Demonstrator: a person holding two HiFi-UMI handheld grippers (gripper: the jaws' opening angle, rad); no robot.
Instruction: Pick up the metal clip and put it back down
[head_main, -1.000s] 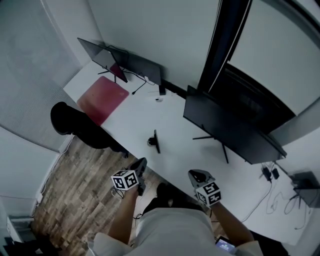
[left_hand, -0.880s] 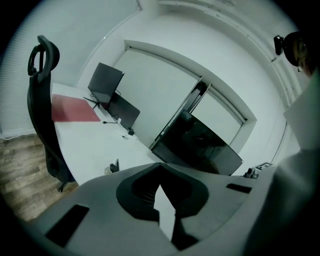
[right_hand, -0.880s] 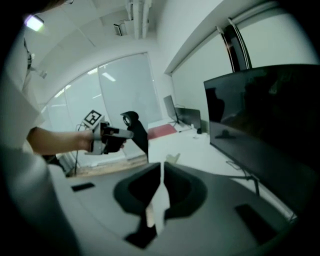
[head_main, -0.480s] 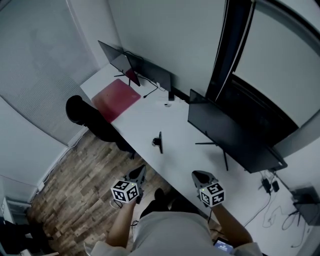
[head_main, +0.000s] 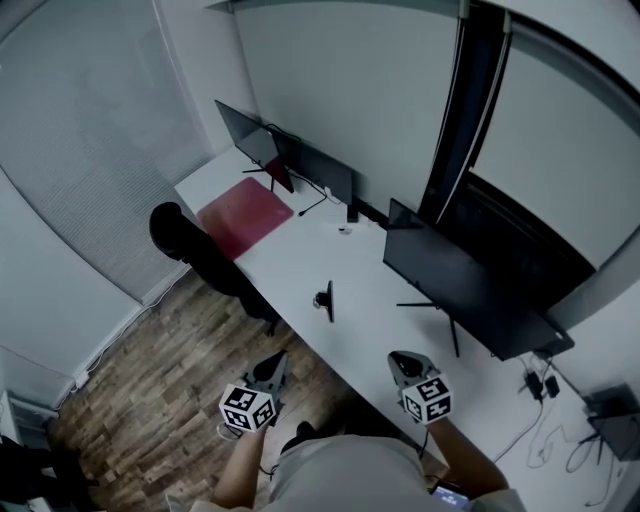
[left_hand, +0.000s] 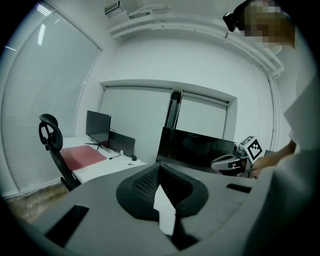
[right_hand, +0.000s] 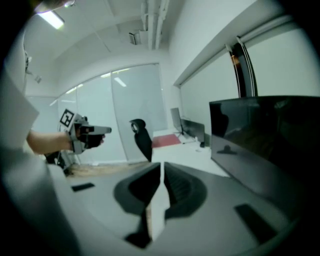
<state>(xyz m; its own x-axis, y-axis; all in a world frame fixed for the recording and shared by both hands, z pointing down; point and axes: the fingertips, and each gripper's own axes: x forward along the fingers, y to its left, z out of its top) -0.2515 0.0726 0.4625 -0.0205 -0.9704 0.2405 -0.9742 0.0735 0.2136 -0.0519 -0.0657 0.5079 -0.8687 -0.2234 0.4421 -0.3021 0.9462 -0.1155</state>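
Note:
A small black clip (head_main: 324, 299) stands on the white desk (head_main: 370, 330), near its front edge. Both grippers hang in front of the desk, short of the clip and apart from it. My left gripper (head_main: 272, 368) is over the wooden floor, its jaws shut with nothing between them (left_hand: 159, 167). My right gripper (head_main: 403, 360) is at the desk's front edge, its jaws closed to a thin slit and empty (right_hand: 162, 167). Each gripper view shows the other gripper held in a hand: the right gripper (left_hand: 232, 161) and the left gripper (right_hand: 92, 131). Neither gripper view shows the clip.
A large dark monitor (head_main: 465, 285) stands on the desk to the right of the clip. Two more monitors (head_main: 300, 160) and a red mat (head_main: 245, 215) are at the far end. A black chair (head_main: 190, 245) stands by the desk's left side. Cables (head_main: 545, 395) lie at the right.
The head view has pulled back, so the desk looks smaller and farther. Both grippers sit lower in the picture, farther from the clip. The clip has not moved on the desk.

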